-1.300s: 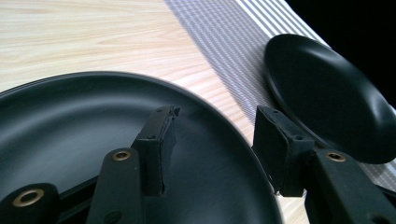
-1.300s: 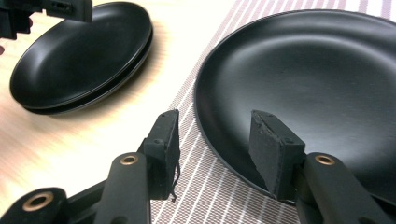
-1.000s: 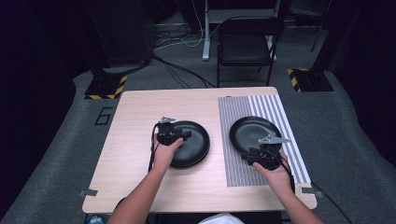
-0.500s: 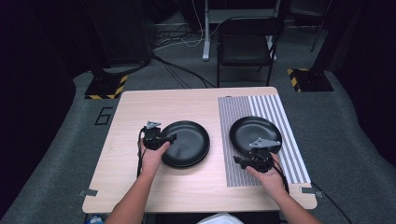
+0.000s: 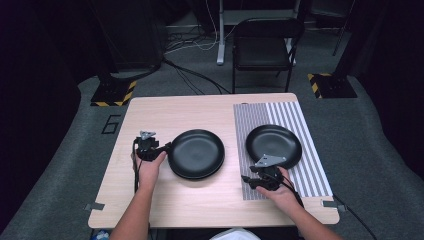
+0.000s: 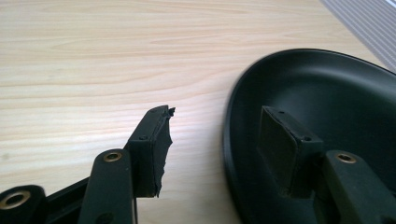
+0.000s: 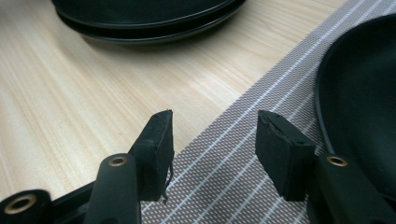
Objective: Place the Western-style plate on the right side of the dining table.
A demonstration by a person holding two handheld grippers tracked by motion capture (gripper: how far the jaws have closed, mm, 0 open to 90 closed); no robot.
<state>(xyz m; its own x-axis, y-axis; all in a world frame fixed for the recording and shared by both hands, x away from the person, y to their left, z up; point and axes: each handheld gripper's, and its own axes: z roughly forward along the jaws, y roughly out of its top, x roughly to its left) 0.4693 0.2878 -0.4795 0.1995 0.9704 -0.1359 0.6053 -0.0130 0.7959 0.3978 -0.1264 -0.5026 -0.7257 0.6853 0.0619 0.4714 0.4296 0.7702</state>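
The left gripper has its fingers apart, and they have just been opening. One finger hangs over the bare tabletop; the other sits over the inside of the black plates' rim, so the rim lies between them, but no pad presses on it. In the left gripper view a clear gap shows between the rim and the outer finger. A second ago this gripper reached over the left black plates, which look like two stacked in the right gripper view; it has since drawn back towards the left edge of that stack. The stack itself lies where it was, on the wood near the middle of the tabletop.

The right gripper also has its fingers spread, with nothing between them, and they too have just been opening. It hovers low over the near-left corner of the striped placemat, just short of the near rim of the right black plate, which rests flat on the mat. Earlier it sat at that plate's near rim; now it has come back and to the left of it.

Both plates therefore appear released and set down, one stack on bare wood, one plate on the mat. I judge that a placing step is just finished, and the hands are free for whatever comes next.
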